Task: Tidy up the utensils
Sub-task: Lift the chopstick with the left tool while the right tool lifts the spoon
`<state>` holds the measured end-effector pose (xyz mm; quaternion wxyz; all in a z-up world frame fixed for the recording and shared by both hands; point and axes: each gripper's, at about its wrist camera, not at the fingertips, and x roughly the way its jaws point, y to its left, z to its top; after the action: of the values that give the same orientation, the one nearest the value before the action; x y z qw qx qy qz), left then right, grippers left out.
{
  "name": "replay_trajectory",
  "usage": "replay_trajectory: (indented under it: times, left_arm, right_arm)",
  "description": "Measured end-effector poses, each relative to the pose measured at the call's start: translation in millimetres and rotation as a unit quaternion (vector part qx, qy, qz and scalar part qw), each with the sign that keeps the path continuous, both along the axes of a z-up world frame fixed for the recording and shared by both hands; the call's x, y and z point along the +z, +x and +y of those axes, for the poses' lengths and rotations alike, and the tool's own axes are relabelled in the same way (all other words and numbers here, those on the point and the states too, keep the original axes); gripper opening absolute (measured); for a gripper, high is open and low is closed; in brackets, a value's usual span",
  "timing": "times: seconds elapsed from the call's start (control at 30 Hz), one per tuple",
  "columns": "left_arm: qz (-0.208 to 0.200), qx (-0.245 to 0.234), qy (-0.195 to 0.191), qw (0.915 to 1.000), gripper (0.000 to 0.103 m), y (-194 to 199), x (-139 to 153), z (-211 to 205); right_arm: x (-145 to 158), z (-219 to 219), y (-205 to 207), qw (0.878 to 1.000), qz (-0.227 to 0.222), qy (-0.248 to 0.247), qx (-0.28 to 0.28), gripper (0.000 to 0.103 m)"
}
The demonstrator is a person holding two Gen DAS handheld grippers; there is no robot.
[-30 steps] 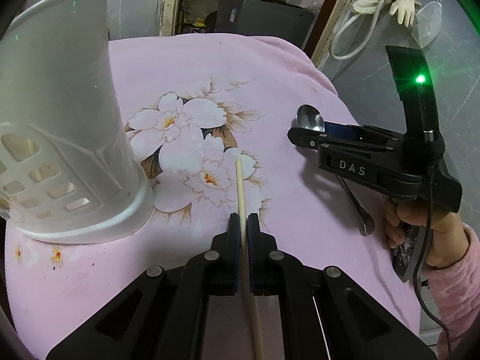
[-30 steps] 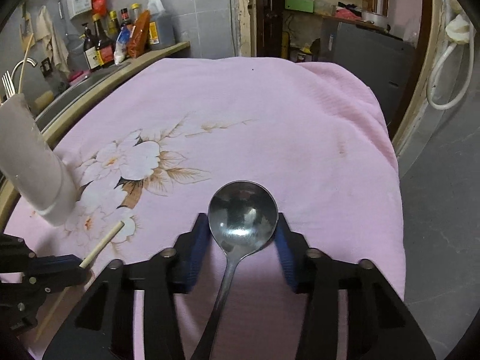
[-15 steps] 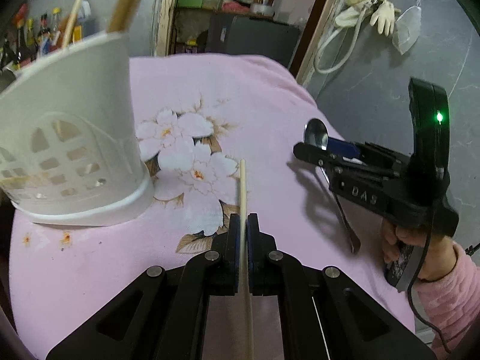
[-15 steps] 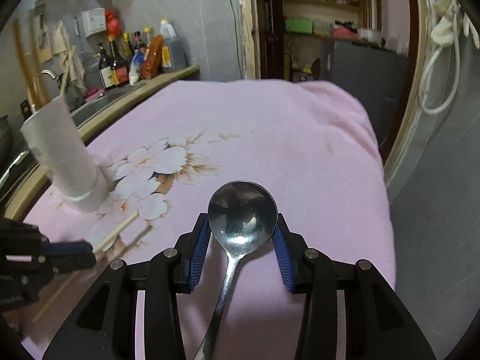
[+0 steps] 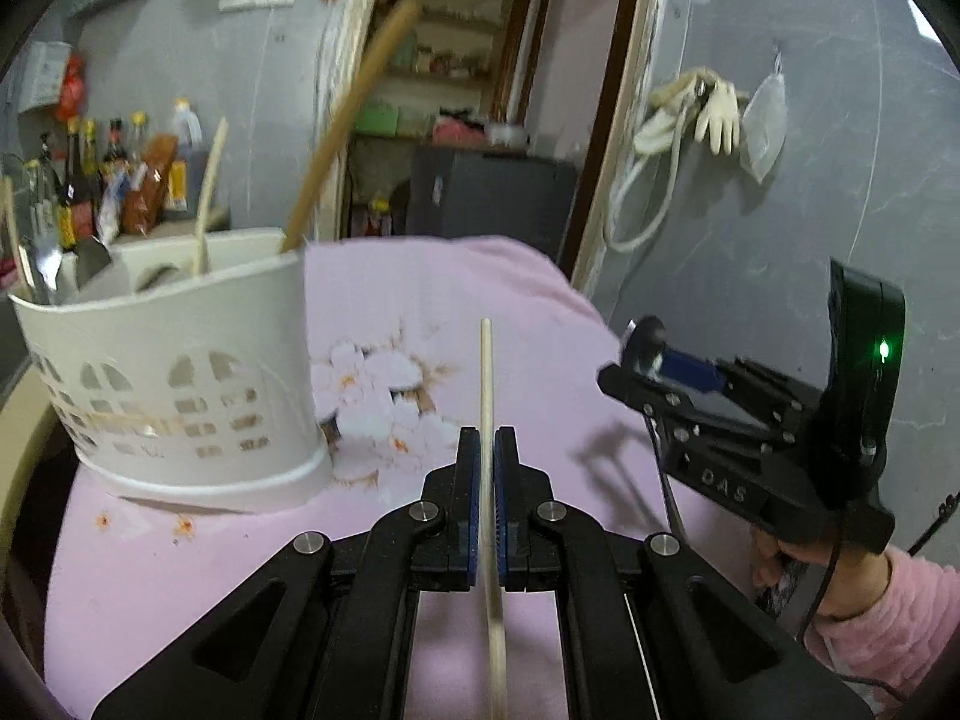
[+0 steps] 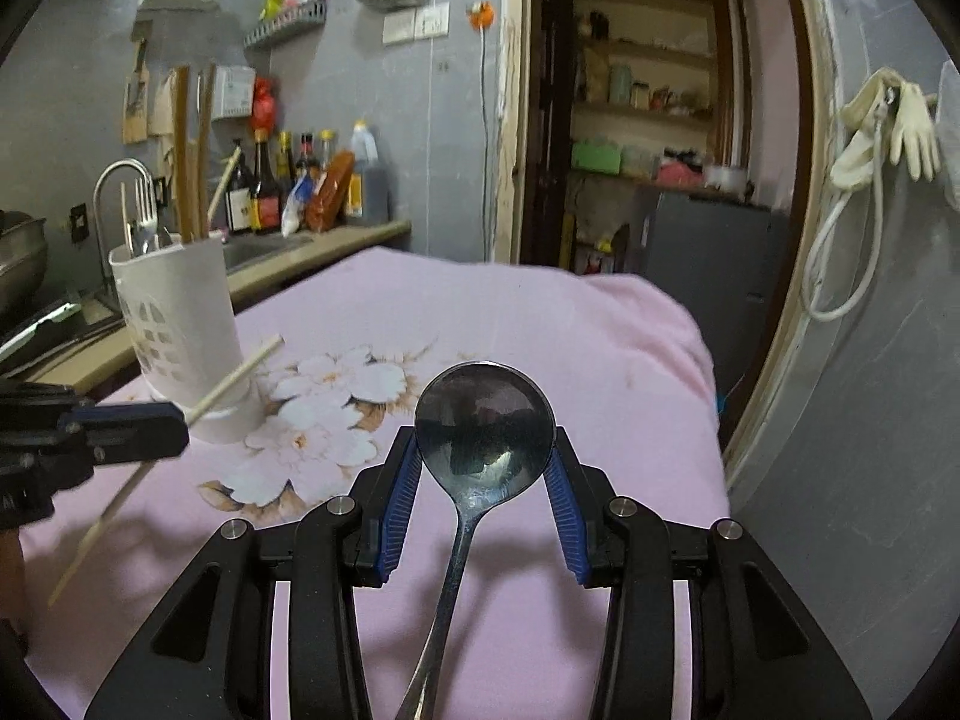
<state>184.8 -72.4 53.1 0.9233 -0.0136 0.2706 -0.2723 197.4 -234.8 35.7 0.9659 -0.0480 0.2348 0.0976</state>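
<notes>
The letters "DAS" are standing in white on the side of the black right gripper [image 5: 645,354]; no other writing is readable. The black left gripper [image 5: 487,450] is pinching one pale wooden chopstick [image 5: 486,372] between its blue pads, jaws pressed together on it, above the cloth. The right gripper is clamping one dark metal spoon [image 6: 485,420] by the edges of its bowl, handle hanging down. One white plastic utensil holder with cut-out windows [image 5: 180,372] is standing on the pink cloth with white flowers [image 5: 420,294], holding several utensils, among them a fork. Behind, grey walls, a counter with about eight bottles [image 6: 300,186], and one pale glove [image 6: 912,132] hanging.
</notes>
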Motion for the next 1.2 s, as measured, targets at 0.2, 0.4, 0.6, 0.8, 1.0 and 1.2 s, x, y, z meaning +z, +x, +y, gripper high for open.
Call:
replay_trajectory:
  times: [0.2,0.4,0.6,0.8,1.0,1.2]
  left_arm:
    - [-0.064,0.012,-0.032,0.9974,0.002,-20,10,12]
    - [-0.102,0.014,-0.048,0.9935,0.002,-36,15,18]
    - [-0.123,0.019,-0.063,0.9902,0.002,-44,22,29]
    - [-0.137,0.021,-0.067,0.9880,0.002,-48,25,32]
    - [-0.152,0.026,-0.068,0.9858,0.002,-51,30,35]
    - [-0.158,0.028,-0.071,0.9844,0.002,-53,34,39]
  right_arm:
    - [8,6,-18,0.998,-0.052,-0.016,-0.012,0.039]
    - [10,12,-28,0.996,-0.079,-0.032,-0.019,0.039]
    - [13,10,-37,0.994,-0.103,-0.033,-0.027,0.039]
    - [13,15,-41,0.991,-0.118,-0.050,-0.027,0.039]
    - [15,17,-46,0.989,-0.131,-0.054,-0.032,0.039]
    - [19,16,-46,0.990,-0.131,-0.039,-0.032,0.039]
